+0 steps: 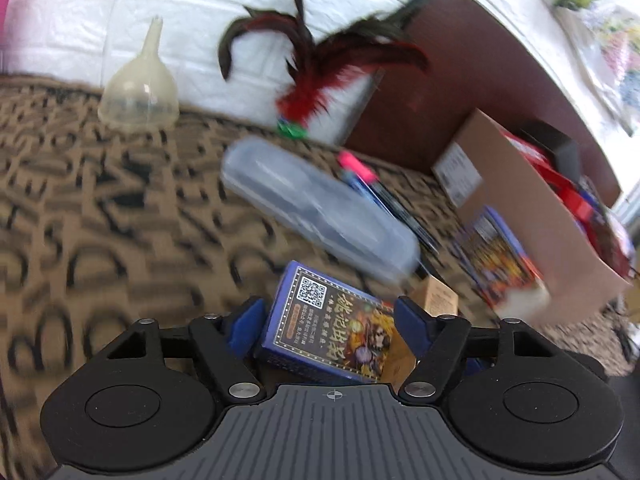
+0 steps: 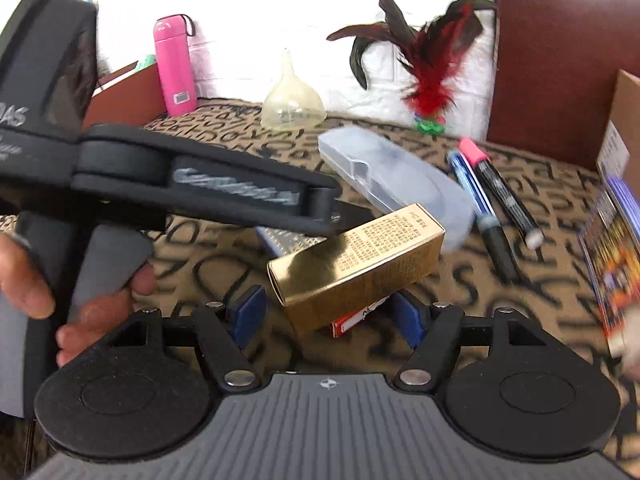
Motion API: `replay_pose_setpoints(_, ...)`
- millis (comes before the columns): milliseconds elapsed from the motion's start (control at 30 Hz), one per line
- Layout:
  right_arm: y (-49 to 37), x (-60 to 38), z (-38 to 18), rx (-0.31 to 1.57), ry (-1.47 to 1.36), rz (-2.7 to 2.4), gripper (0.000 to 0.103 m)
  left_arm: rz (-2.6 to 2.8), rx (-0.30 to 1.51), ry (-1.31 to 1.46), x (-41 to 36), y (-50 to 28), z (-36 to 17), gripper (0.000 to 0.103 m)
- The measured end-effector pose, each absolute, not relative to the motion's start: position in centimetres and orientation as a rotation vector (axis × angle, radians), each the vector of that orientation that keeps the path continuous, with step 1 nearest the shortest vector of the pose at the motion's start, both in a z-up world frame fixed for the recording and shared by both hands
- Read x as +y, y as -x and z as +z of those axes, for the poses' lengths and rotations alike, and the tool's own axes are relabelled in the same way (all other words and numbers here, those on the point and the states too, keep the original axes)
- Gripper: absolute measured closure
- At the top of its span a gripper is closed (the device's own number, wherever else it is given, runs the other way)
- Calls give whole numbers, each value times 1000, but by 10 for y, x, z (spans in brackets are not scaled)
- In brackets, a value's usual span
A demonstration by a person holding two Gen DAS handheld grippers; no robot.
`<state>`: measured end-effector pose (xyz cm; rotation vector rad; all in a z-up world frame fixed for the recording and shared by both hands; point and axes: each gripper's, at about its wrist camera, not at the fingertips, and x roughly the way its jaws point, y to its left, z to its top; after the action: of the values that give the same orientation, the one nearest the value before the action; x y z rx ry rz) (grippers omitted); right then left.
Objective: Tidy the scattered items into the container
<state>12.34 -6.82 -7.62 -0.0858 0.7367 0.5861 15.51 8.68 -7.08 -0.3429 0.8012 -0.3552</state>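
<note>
Your left hand-held gripper point(image 1: 332, 316) straddles the blue box point(image 1: 332, 328), your right point(image 2: 326, 312) the gold box point(image 2: 356, 264) (both wide, neither clamped): crowd them and they'll collide

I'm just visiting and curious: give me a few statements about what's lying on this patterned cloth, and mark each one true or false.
1. The funnel stands upside down, spout pointing up. True.
2. The pink bottle lies flat on the cloth. False: it stands upright near the wall.
3. A blue card box sits between the left gripper fingers. True.
4. The feather shuttlecock is inside the cardboard box. False: it stands by the wall, outside it.
5. The gold box lies in front of the right gripper. True.
</note>
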Motion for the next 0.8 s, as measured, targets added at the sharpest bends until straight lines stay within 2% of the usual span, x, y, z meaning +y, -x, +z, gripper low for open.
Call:
replay_pose_setpoints(367,-12,-134,-73,798,80,577,30,-440,869,360,39,-33,-76,22)
replay_pose_setpoints(633,21,-173,-62,758,17,479,31,-382,890,377,38,-9,-69,23)
replay_pose_setpoints(733,23,-176,-58,742,19,453,43,-371,896,361,34,-5,-67,23)
replay_pose_setpoints(800,22,-177,-60,747,29,443,56,-367,899,355,30,-2,-66,19)
